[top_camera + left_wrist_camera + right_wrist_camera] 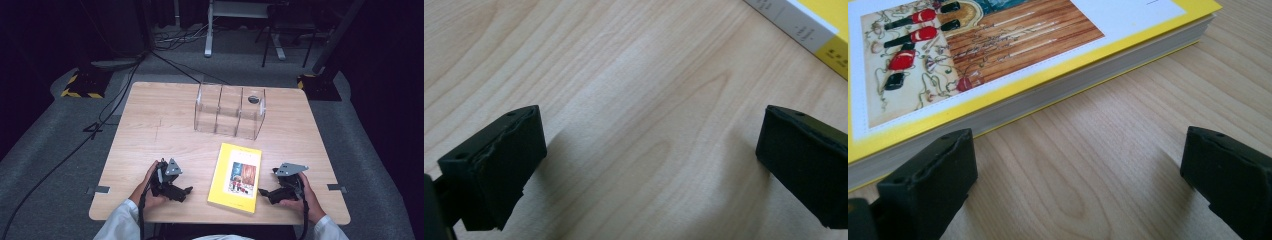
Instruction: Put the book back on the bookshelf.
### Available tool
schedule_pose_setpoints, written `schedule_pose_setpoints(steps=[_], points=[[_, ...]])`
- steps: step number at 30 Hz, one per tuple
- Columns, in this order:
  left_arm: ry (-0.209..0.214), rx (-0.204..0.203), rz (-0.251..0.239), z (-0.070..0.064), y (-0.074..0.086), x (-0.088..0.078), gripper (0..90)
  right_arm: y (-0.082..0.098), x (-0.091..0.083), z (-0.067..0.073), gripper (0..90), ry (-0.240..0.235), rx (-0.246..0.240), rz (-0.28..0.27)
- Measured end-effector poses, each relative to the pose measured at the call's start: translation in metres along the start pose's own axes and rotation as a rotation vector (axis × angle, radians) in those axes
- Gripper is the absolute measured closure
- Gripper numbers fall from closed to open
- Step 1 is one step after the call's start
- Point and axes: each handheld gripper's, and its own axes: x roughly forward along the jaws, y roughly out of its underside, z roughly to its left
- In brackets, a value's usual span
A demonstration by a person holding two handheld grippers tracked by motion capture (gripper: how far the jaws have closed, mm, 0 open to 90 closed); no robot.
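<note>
1. Paperback book with a yellow cover and a framed colour picture (236, 177) lies flat on the light wooden table (150, 130), in the lower middle of the high view, its long side running away from the person.
2. Left gripper (186, 192), black and held in the person's left hand (147, 187), sits at the lower left of the high view, just beside the book and apart from it.
3. In the left gripper view, that gripper's jaws stand wide apart with bare wood between them; the book's spine corner (819, 30) shows in the upper right of the frame.
4. Right gripper (262, 192), held in the person's right hand (302, 197), rests at the lower right of the high view, near the book's right edge.
5. In the right gripper view, the jaws are spread wide and hold nothing; the book's page edge (1048, 95) crosses the frame just beyond them.
6. Clear plastic organiser with three compartments (230, 111) stands beyond the book, in the upper middle of the high view.
</note>
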Motion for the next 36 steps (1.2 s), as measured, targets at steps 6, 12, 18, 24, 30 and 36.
schedule_pose_setpoints(steps=[6,12,18,24,30,36], points=[[0.057,0.064,-0.001,-0.013,0.002,-0.002,0.2,0.008,-0.009,-0.007,11.6,-0.012,-0.006,-0.024],[0.072,0.079,-0.001,-0.027,0.000,0.001,0.2,0.007,-0.011,-0.012,11.9,-0.037,-0.035,-0.004],[0.060,0.074,-0.002,-0.034,0.001,0.000,0.6,-0.008,-0.011,-0.011,35.9,-0.089,-0.090,0.063],[0.080,0.094,-0.002,-0.039,0.000,0.001,0.6,-0.025,0.000,-0.010,52.1,-0.155,-0.171,0.086],[0.085,0.099,-0.001,-0.044,-0.005,0.006,0.6,-0.028,-0.001,-0.007,61.7,-0.182,-0.191,0.118],[0.092,0.105,-0.001,-0.049,-0.011,0.011,0.6,-0.045,0.003,-0.004,68.6,-0.215,-0.229,0.240]])
